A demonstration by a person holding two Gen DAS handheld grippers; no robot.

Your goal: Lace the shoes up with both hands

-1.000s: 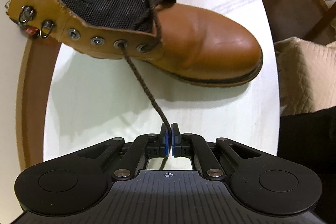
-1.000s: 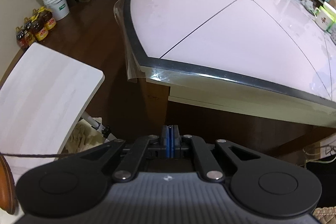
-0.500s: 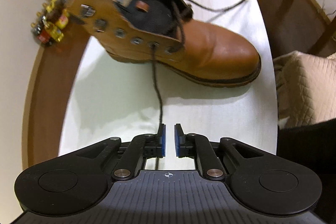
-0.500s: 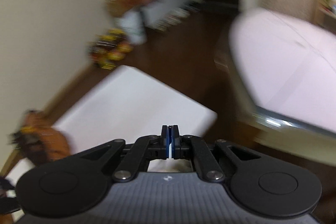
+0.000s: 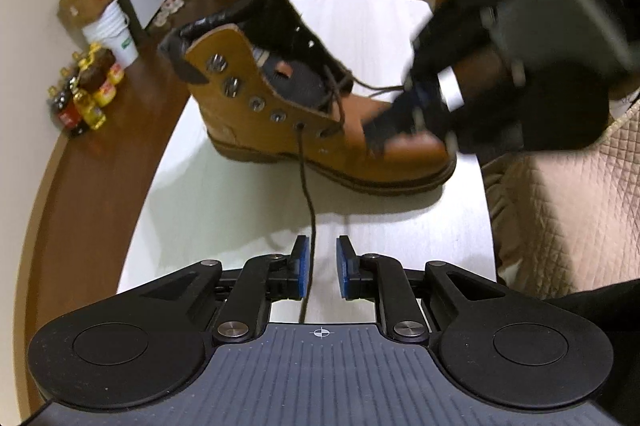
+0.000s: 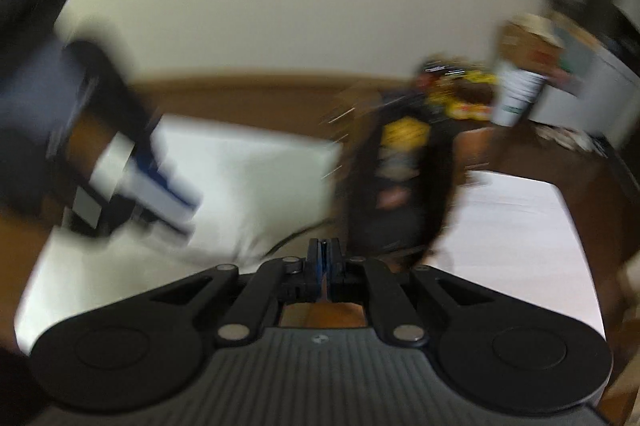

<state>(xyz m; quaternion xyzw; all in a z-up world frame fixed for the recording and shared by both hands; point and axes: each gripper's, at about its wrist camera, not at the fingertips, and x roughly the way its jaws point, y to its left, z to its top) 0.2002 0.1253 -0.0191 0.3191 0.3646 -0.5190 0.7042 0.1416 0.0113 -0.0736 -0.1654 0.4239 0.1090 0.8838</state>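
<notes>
Since the white tabletop [image 5: 400, 26] takes up most of the left wrist view, start there: the tan leather boot [image 5: 304, 130] sits on it, toe pointing right, collar flopped open, and only the lower eyelets have lace through them. The upper eyelets and hooks are bare, so I'd say lacing is maybe half done.

Next biggest thing is the right gripper [image 5: 418, 94], over the toe end of the boot, just beside the lace strand coming off the tongue. Its pads are pressed together and I can't see anything caught between them.

The left gripper [image 5: 319, 268] is low in front of the boot with its jaws opening. The dark brown lace [image 5: 306, 186] runs from a side eyelet straight down through the gap between the pads, but nothing is pinching it, so that strand is loose.

My read on the step: one strand has just been let go and the right side is going for the other one. The next move would need those closed pads to part, take the lace near its tip, and line it up with the next free eyelet.

Hard to make out: the right wrist view is smeared with blur, and the boot [image 6: 404, 186] is a dark blob. The lace tip is hidden under the left gripper's body.
</notes>
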